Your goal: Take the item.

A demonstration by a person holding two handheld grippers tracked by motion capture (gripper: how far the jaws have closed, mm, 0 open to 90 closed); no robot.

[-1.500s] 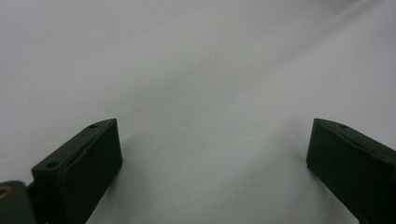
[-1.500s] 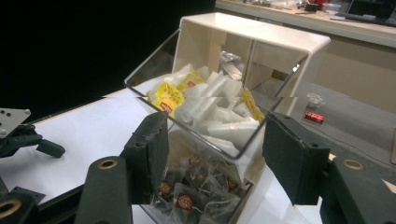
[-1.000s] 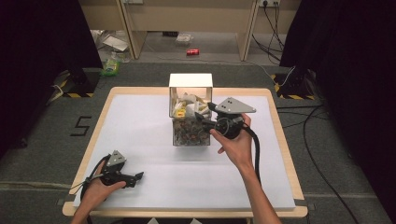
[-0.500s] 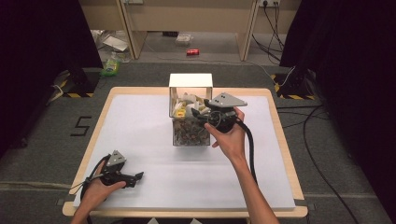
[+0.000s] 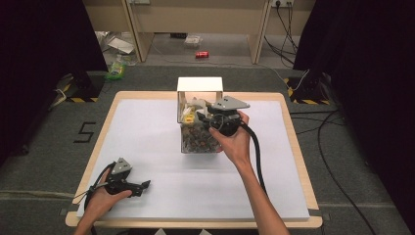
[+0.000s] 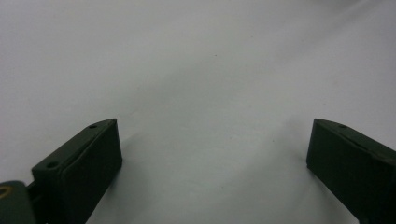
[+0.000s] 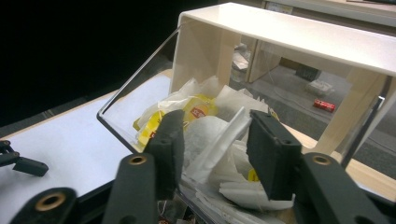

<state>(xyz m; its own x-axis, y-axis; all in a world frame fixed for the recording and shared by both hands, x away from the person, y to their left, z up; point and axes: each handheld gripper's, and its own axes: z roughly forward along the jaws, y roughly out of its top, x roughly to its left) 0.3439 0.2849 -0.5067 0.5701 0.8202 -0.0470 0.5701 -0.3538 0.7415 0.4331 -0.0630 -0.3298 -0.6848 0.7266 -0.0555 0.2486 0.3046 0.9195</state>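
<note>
Table (image 5: 147,127) under a white sheet, seen from the high view, with a clear box (image 5: 199,131) standing near its far middle, a white lid over the back of the box. The box is full of paper packets (image 5: 192,113), white and yellow at the top, darker ones lower down. The right gripper (image 5: 204,118) is held over the open top of the box, its grey plate up, its jaws pointing into the packets; the right hand (image 5: 234,139) grips it from the near side and the cable trails back along the forearm. The left gripper (image 5: 143,186) lies low on the sheet at the near left corner, well apart from the box, held by the left hand (image 5: 105,196).

In the left gripper view the two black jaws stand wide apart over bare white sheet, with nothing between them.

In the right gripper view the jaws have just been closing and now stand at a middling gap inside the box's (image 7: 140,93) open front. A white packet (image 7: 219,140) lies between them, beside a yellow one (image 7: 198,109). Whether the pads press on the white packet I cannot tell. The left gripper (image 7: 18,161) shows far off at the left edge.
</note>
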